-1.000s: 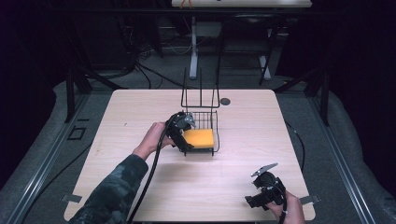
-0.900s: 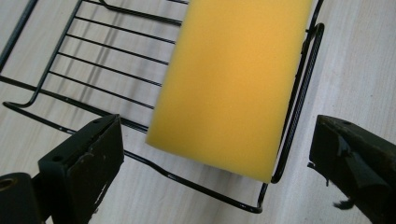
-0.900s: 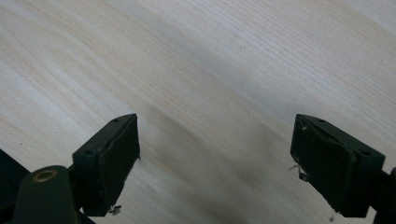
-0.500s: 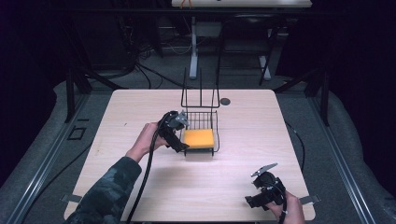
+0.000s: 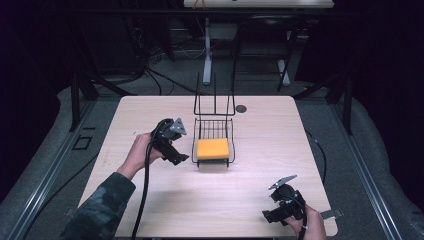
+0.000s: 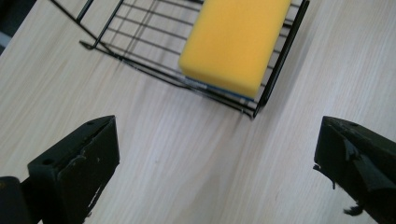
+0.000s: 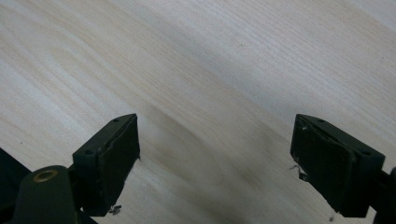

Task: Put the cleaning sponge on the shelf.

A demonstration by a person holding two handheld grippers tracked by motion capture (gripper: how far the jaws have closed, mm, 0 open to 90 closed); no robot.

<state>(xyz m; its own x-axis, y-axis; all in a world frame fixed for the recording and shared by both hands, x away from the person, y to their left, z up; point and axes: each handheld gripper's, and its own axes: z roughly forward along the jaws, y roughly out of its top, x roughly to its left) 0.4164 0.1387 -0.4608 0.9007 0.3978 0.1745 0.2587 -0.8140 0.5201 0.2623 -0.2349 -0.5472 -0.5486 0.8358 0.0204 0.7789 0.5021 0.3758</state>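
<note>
Sponge (image 5: pixel 212 148) now lies free in rack (image 5: pixel 213 131); left gripper (image 5: pixel 176 154), jaws just opened and empty, has backed off, placement apparently done; right gripper (image 5: pixel 275 215) idles open.

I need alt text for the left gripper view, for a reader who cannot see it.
A yellow sponge lies in a black wire basket on a pale wooden table. The left gripper is open above bare wood short of the basket, with nothing between its two black jaws.

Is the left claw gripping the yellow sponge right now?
No, the left claw stands open over bare table, with the yellow sponge lying apart in the wire basket.
</note>
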